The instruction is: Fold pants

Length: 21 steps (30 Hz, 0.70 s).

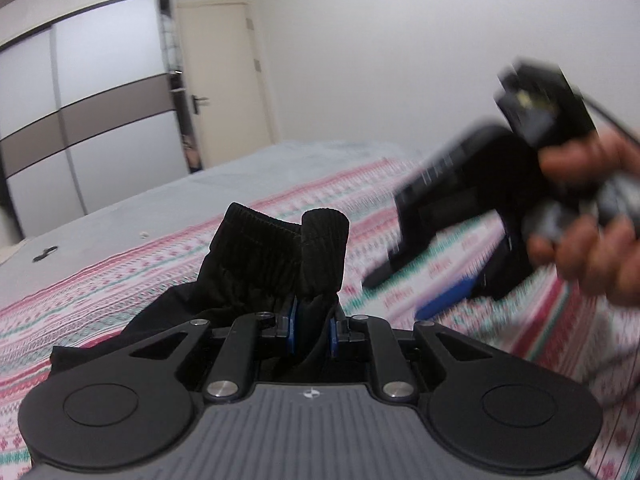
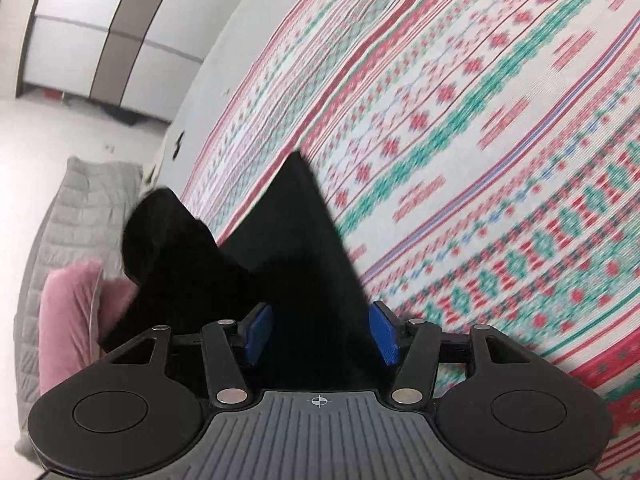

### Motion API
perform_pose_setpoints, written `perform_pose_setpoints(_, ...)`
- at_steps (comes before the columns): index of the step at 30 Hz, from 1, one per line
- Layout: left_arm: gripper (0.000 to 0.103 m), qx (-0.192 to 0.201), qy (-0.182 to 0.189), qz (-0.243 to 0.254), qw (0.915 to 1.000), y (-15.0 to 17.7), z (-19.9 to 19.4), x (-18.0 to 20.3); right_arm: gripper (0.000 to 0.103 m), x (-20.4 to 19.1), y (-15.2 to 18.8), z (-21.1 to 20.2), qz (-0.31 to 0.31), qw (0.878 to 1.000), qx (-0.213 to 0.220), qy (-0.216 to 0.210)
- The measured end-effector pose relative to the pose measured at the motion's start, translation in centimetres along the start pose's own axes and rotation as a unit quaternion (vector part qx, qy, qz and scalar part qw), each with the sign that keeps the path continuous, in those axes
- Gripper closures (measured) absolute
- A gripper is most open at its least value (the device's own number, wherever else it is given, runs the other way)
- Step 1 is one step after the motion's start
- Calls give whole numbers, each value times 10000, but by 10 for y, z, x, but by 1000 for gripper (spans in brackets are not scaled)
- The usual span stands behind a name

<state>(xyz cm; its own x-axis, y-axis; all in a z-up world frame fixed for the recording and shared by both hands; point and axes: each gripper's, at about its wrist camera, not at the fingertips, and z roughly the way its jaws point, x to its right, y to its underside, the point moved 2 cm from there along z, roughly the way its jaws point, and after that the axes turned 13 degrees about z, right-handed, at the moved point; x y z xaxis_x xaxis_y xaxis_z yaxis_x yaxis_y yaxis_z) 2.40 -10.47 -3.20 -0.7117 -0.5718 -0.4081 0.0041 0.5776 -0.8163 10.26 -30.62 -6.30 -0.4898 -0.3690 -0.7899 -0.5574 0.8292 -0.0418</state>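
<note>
blurred by motion in the left wrist view: right gripper [image 1: 404, 292] and the bare hand [image 1: 592, 220] around its handle, edges smeared, one blue pad showing. cut off at the lower frame edge in both views: the gripper bodies. hard to make out in the right wrist view: folds and seams of the black pants [image 2: 280, 276], a flat dark mass with one peaked corner standing up and a second lobe out to the left.

left gripper [image 1: 312, 336] clenched on the pants [image 1: 276, 264], blue pads pressed into a bunch of fabric, ribbed elastic waistband standing up just beyond the fingers, more dark cloth trailing down and left onto the blanket. right gripper [image 2: 322, 332] with blue pads set wide apart, black cloth filling the gap between them; cannot tell whether gripped or merely lying there.

underneath, a bed with a patterned blanket [image 1: 120, 280] in pink, red, green and white bands, over a plain grey sheet [image 1: 248, 164] at the far side. beyond, a sliding wardrobe [image 1: 80, 120] with white and brown panels, a cream door [image 1: 228, 80] with a dark handle, bare white wall. in the right wrist view, a pink pillow [image 2: 68, 320] and a grey quilted cushion [image 2: 88, 208] at the left edge, pale floor further out.
</note>
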Motion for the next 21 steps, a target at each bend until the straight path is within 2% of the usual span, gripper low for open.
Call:
perform_pose_setpoints(5,59,-263,244,443,9984,12,5,15,48,4,-9,-6,32,9998,201,31)
perform_pose_setpoints(9,56,-359,459,509,9970,17,6,17,48,3,-9,-3,-52,9997,223,66)
perform_pose_setpoints(12,47,-497,918,516,9932,23,2,20,48,2,-11,-3,-171,9990,345,210)
perform_pose_setpoints(15,38,-413,1349,539,9885,29,-12,21,46,3,-17,-6,-162,9987,454,164)
perform_pose_setpoints(18,36,-334,1725,164,9843,32,-30,2,45,2,-20,-10,-247,9982,510,201)
perform_pose_setpoints(21,36,-236,1771,-450,9829,38,-49,-33,45,-4,-16,-9,-474,9976,463,196)
